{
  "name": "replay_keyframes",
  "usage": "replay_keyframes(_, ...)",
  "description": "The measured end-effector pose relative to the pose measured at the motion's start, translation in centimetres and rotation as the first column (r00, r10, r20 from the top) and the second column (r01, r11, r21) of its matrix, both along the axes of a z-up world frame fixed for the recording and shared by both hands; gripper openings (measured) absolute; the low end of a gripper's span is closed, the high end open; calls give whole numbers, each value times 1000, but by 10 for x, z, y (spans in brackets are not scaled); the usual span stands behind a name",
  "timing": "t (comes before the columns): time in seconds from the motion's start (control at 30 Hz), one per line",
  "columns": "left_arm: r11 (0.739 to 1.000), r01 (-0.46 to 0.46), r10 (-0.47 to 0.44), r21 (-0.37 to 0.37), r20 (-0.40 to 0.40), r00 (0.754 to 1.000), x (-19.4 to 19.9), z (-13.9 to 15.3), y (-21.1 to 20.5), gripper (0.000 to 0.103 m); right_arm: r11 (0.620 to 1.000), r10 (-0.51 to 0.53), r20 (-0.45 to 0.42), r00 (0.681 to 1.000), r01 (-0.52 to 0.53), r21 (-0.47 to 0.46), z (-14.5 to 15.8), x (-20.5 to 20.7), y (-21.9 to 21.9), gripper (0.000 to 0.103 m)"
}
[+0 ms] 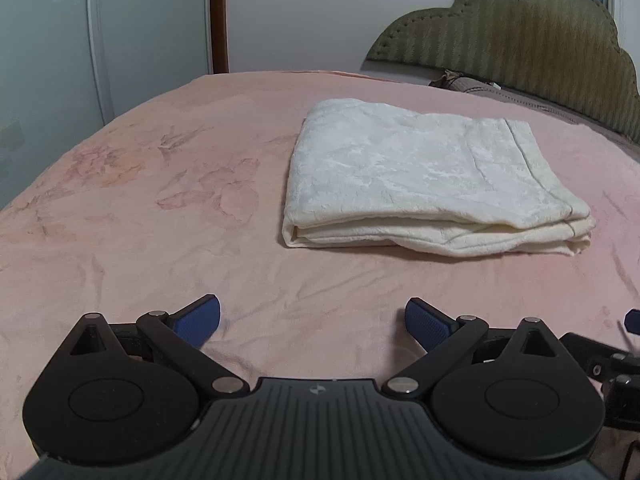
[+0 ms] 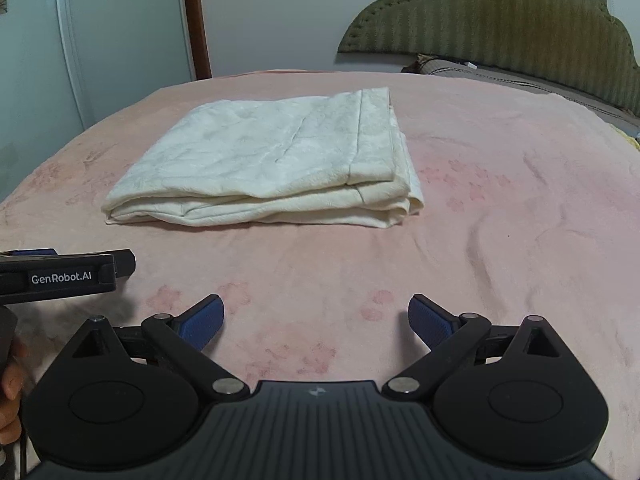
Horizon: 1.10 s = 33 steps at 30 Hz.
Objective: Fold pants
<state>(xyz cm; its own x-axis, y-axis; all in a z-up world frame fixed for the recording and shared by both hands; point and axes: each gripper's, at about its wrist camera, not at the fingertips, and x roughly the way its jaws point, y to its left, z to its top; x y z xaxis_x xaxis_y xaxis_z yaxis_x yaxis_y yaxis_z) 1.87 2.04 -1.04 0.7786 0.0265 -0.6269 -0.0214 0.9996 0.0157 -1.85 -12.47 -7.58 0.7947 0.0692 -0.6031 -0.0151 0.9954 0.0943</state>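
- Left wrist view: the left claw (image 1: 313, 320) stands spread wide with nothing between its blue pads; the folded cream pants (image 1: 432, 180) lie ahead and a little right of it, well apart, on the pink bedspread (image 1: 140, 220).
- Bare bedspread runs from both claws to the pants' near folded edge.
- Right wrist view: the right claw (image 2: 316, 320) is likewise spread and empty, the pants ahead and to its left.
- A dark pillow, perhaps, lies beneath the green headboard (image 2: 500, 20); hard to make out.
- Only the right view shows the left claw's labelled side and part of a hand (image 2: 10, 392), cut off.
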Motion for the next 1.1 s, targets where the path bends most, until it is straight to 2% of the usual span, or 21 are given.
replay_keyframes(0.13, 999, 12, -12, 34, 6, 1000, -1, -4, -5, 102, 1000, 18, 11, 1000, -18, 12, 3, -4, 1, 100)
replay_keyframes(0.4, 999, 15, -16, 35, 10, 1000, -2, -6, -4, 103, 1000, 15, 1, 1000, -15, -4, -4, -3, 5, 100)
replay_keyframes(0.8, 999, 18, -19, 43, 14, 1000, -2, -8, -4, 103, 995, -17, 47, 999, 22, -101, -14, -2, 11, 100)
replay_keyframes(0.9, 999, 19, -20, 43, 15, 1000, -2, -8, -4, 103, 996, -23, 41, 999, 27, -84, -17, -1, 7, 103)
replay_keyframes(1.1, 999, 19, -20, 45, 16, 1000, -2, -8, -4, 103, 998, -22, 38, 999, 24, -58, -18, -1, 3, 103)
